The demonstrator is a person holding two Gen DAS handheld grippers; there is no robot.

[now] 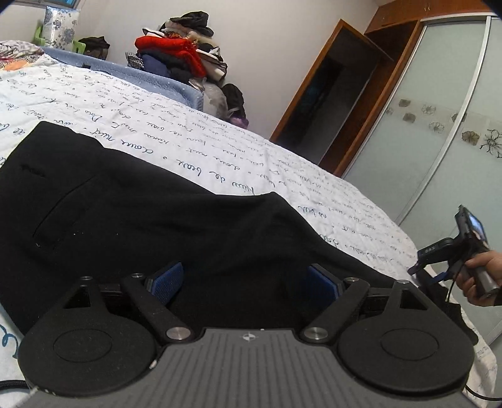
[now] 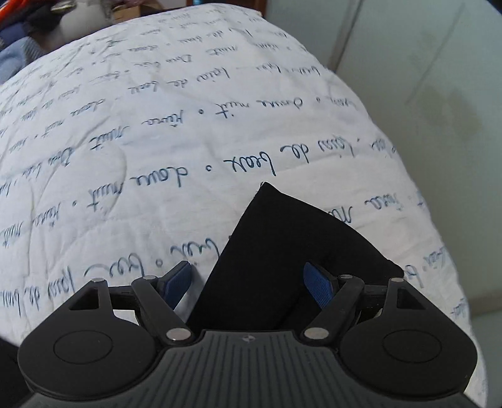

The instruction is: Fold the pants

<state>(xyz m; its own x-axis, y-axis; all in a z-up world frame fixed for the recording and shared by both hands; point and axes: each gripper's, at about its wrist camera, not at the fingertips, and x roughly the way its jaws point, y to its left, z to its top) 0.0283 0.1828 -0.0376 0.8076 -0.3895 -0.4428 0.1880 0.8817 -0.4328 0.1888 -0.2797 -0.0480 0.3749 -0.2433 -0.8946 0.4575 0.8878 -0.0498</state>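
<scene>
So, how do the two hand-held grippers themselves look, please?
Each hand-held gripper, left and right, has a grey ribbed body, round black discs, black link arms with silver pins and blue textured pads. A black cable hangs by the right one.

Black pants (image 1: 141, 213), script-printed white bedspread (image 1: 219, 147)

Home bedroom: bed (image 1: 94, 94), clothes pile (image 1: 182, 53), sliding-door wardrobe (image 1: 439, 125).

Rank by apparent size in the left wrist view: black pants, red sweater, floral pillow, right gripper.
1. Black pants, by far the largest.
2. Red sweater.
3-4. Floral pillow and right gripper look alike; differing distances from the camera make ranking unsure.
</scene>
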